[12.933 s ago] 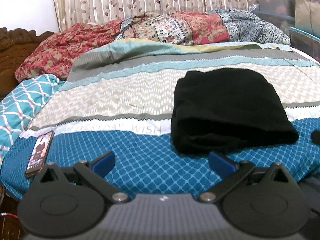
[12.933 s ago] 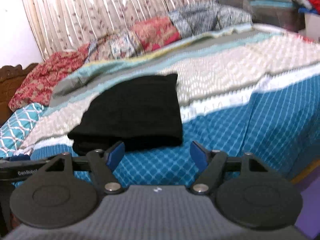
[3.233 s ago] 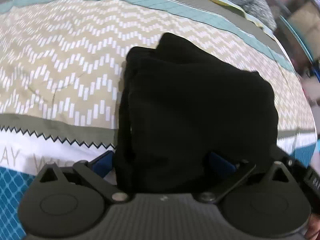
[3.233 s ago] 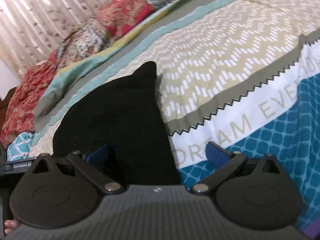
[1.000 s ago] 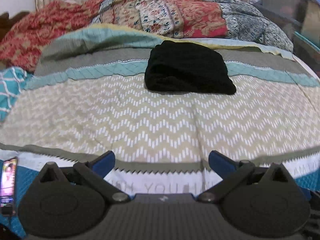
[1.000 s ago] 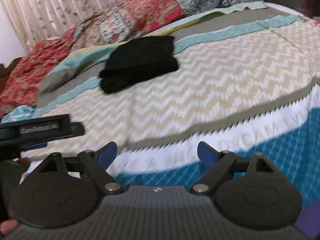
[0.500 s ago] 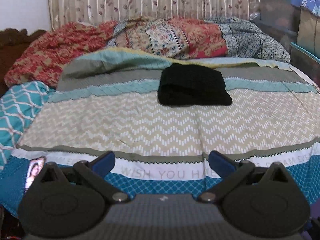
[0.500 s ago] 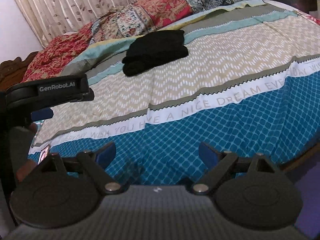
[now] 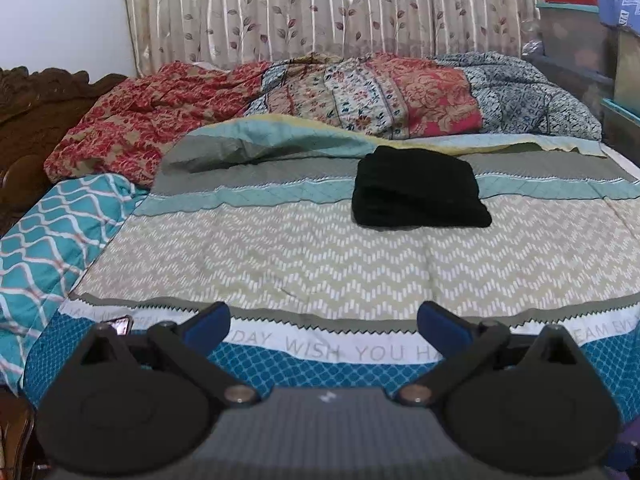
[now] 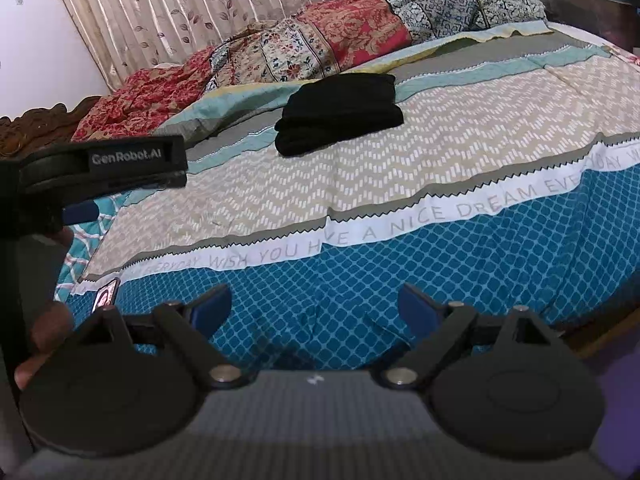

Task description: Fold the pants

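Note:
The black pants [image 9: 418, 192] lie folded into a compact stack far back on the bed, on the grey and teal stripes of the cover; in the right wrist view the pants [image 10: 340, 114] sit at upper centre. My left gripper [image 9: 323, 326] hangs open over the bed's near edge, well short of the stack, with nothing between its blue pads. My right gripper [image 10: 316, 306] is open too, above the blue patterned front of the cover. The left gripper's black body [image 10: 100, 168] shows at the left of the right wrist view, held by a hand.
A patterned bed cover [image 9: 340, 272] spreads across the bed. Rumpled red and floral quilts [image 9: 360, 92] pile along the far side under a curtain. A phone [image 10: 105, 296] lies at the near left corner. A carved wooden headboard [image 9: 36, 100] stands left; storage boxes [image 9: 580, 36] stand right.
Both grippers have drawn back from the bed and risen a little, so the folded pants look smaller and farther. The jaws stay wide, holding nothing.

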The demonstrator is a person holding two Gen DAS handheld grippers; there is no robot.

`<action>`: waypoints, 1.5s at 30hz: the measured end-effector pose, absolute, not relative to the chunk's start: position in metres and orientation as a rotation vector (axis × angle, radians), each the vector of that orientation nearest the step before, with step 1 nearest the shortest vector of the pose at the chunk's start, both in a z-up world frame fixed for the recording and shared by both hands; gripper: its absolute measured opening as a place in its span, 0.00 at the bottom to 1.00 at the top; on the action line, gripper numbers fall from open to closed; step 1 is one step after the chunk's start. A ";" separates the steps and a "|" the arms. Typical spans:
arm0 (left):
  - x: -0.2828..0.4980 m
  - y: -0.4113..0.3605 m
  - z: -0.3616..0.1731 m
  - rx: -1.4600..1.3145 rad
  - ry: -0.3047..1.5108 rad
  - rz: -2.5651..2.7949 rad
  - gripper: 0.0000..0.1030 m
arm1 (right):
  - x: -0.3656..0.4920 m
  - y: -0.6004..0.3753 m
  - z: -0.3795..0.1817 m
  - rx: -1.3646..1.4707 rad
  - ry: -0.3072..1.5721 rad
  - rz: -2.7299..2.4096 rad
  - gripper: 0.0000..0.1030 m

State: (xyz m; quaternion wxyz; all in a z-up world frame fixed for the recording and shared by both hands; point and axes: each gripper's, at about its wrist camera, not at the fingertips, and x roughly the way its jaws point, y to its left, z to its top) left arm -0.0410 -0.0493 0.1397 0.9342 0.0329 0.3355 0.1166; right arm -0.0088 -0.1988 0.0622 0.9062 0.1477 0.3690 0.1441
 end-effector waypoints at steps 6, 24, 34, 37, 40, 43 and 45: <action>-0.038 -0.049 0.133 0.081 0.709 0.251 1.00 | -0.008 -0.198 0.061 0.307 0.768 0.299 0.89; -0.028 -0.052 0.120 0.102 0.755 0.248 1.00 | -0.004 -0.200 0.057 0.317 0.786 0.285 0.89; -0.025 -0.052 0.116 0.109 0.767 0.251 1.00 | -0.005 -0.203 0.062 0.298 0.732 0.268 0.89; -0.024 -0.053 0.116 0.114 0.769 0.250 1.00 | -0.004 -0.203 0.061 0.299 0.736 0.267 0.89; -0.024 -0.052 0.115 0.113 0.771 0.249 1.00 | -0.004 -0.202 0.060 0.301 0.742 0.266 0.89; -0.025 -0.052 0.115 0.110 0.772 0.247 1.00 | -0.004 -0.202 0.060 0.302 0.744 0.266 0.89; -0.024 -0.051 0.114 0.108 0.776 0.245 1.00 | -0.004 -0.201 0.059 0.303 0.747 0.266 0.89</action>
